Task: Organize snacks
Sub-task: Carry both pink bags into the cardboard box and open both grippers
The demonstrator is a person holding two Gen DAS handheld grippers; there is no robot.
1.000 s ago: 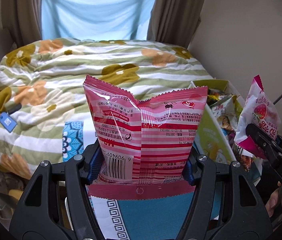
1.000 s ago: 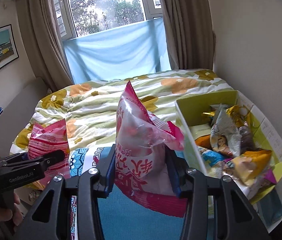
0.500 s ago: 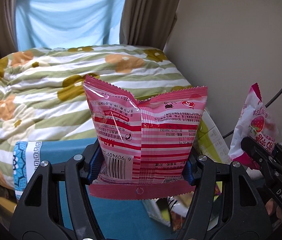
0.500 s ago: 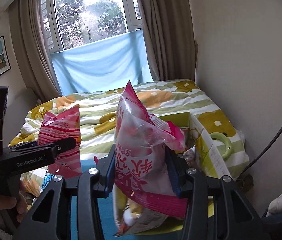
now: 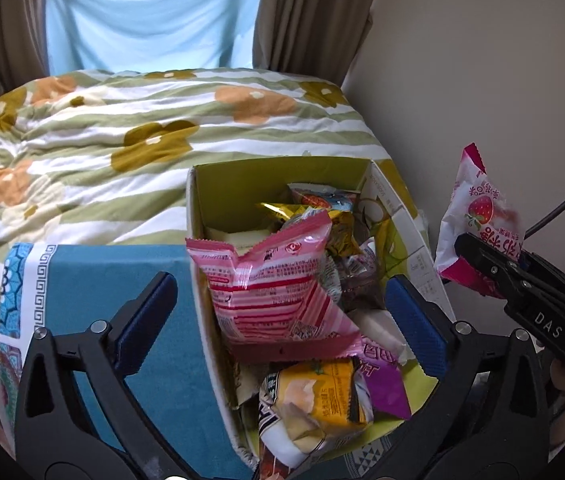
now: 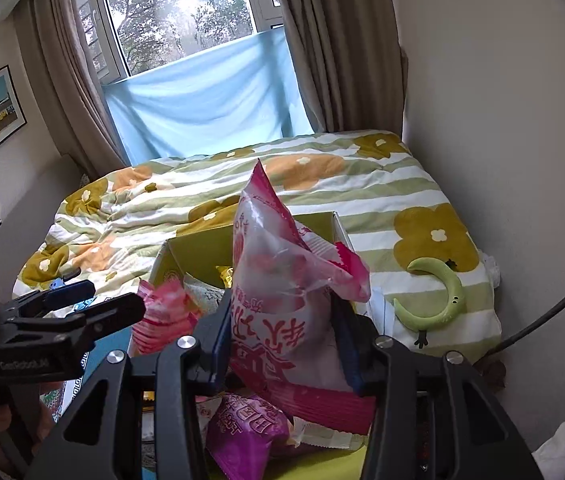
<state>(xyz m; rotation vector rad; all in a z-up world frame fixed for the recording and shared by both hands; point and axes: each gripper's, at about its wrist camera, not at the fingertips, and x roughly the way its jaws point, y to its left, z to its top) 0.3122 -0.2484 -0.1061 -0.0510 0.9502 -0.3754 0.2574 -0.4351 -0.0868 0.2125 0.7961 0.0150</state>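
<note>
Two crinkly foil snack packets are bound for the open cardboard box (image 5: 394, 216) on the flower-print bed (image 5: 122, 128). The left tongs (image 5: 278, 312) are opening, blue pads clear of the striped pink packet (image 5: 274, 292), which now sits on the heap inside. The right tongs (image 6: 282, 340) pinch a puffy strawberry packet (image 6: 278, 280) over the box, apparently next to drop.

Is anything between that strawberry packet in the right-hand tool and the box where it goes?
Nothing visible. The strawberry packet, clamped in the right gripper, hangs over the open box. Only snacks already dropped in lie beneath, like the striped packet.
</note>
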